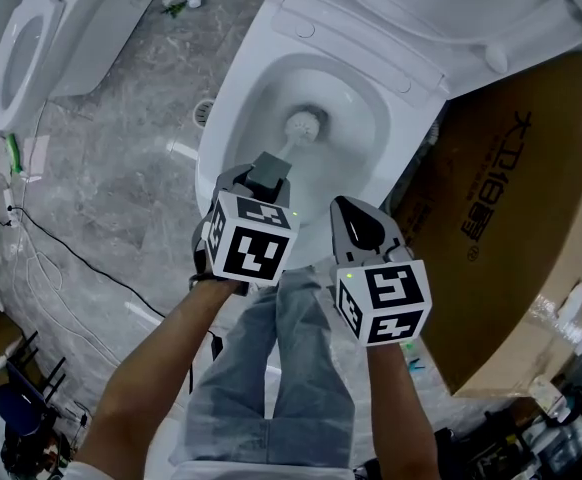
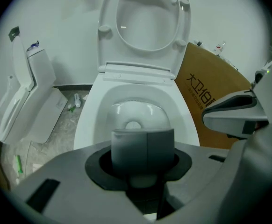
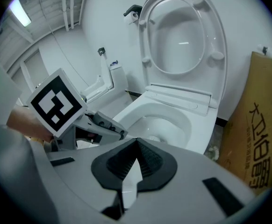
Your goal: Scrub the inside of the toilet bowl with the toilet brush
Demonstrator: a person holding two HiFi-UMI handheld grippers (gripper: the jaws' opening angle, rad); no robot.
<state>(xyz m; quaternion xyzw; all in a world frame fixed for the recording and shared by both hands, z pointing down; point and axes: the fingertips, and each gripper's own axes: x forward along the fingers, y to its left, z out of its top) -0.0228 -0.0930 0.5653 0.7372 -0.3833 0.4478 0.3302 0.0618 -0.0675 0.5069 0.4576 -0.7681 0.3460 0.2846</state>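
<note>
Jaws on my left gripper (image 2: 143,164) squeeze the brush (image 1: 302,125), its head in the toilet bowl (image 1: 233,98); my right gripper (image 3: 135,157) is closed, empty

Noted smooth, glossy white ceramic on the toilet bowl (image 1: 233,98), wet-looking inside. Found shiny white plastic on the raised seat (image 2: 107,17). Saw white bristles and a matt grey plastic handle on the toilet brush (image 1: 302,125). Recorded matt grey plastic on the left gripper (image 2: 143,160) and right gripper (image 3: 135,146), with dark ribbed pads on the fingers (image 3: 149,161). Marked matt brown cardboard on the box (image 1: 511,218), polished grey veined stone on the floor (image 1: 101,188), blue denim on the trouser legs (image 1: 271,368).
</note>
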